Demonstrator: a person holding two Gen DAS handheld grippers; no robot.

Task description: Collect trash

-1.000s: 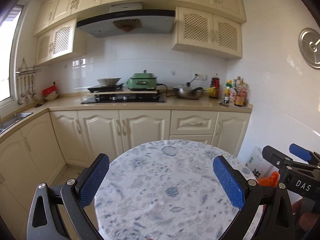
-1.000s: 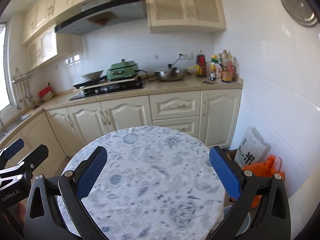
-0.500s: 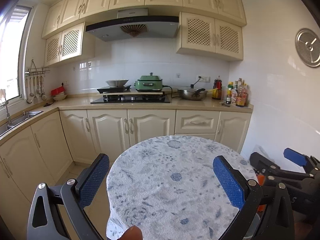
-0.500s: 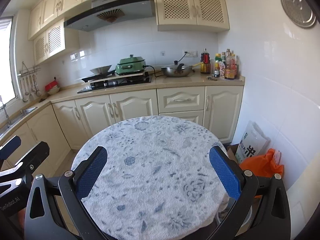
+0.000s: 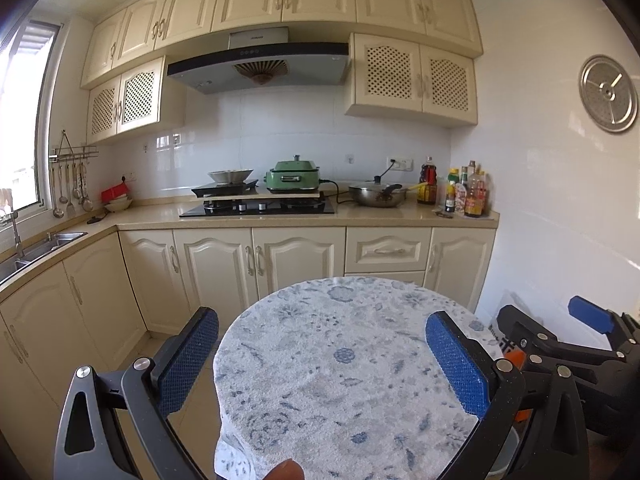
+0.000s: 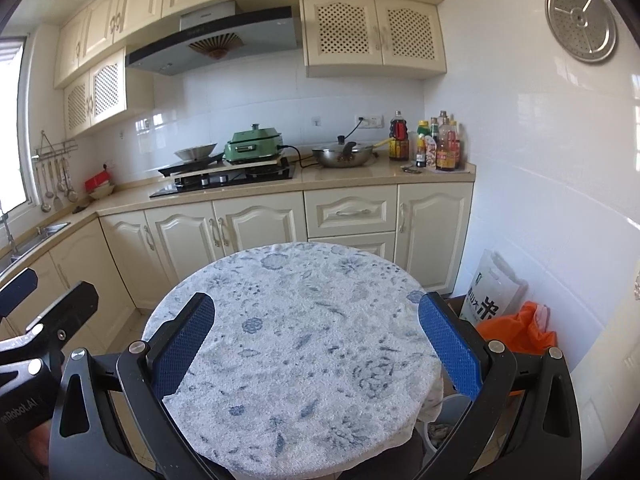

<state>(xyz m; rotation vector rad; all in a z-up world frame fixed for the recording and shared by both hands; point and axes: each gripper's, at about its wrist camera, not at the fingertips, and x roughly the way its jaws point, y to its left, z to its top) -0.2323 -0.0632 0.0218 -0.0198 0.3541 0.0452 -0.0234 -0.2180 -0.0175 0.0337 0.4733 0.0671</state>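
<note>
Cabinets (image 5: 256,264) in cream fill the back of the kitchen we see, and we take the round tabletop (image 5: 344,364), under its blue-flowered white cloth, as our landmark. Behind the tabletop a counter (image 6: 348,178) runs along the wall and carries a black hob (image 6: 224,180), a green electric cooker (image 6: 252,144), a steel wok (image 6: 344,156) and a cluster of sauce bottles (image 6: 432,144). Above the hob hangs a range hood (image 5: 260,66).

Right of the tabletop, on the floor against the tiled wall, we see a white sack with dark print (image 6: 492,292) and, just beside it, an orange plastic bag (image 6: 516,330). Below the tabletop's right edge a pale bin (image 6: 448,424) shows something grey and crumpled inside; we cannot tell what it is. We see no trash lying on the cloth itself.

Our left tongs (image 5: 322,360) hang over the near-left part of the tabletop, blue pads spread wide, nothing between them. Our right tongs (image 6: 316,346) hang over the near-right part, likewise spread wide and holding nothing. Each pair appears at the edge of the other's view.
</note>
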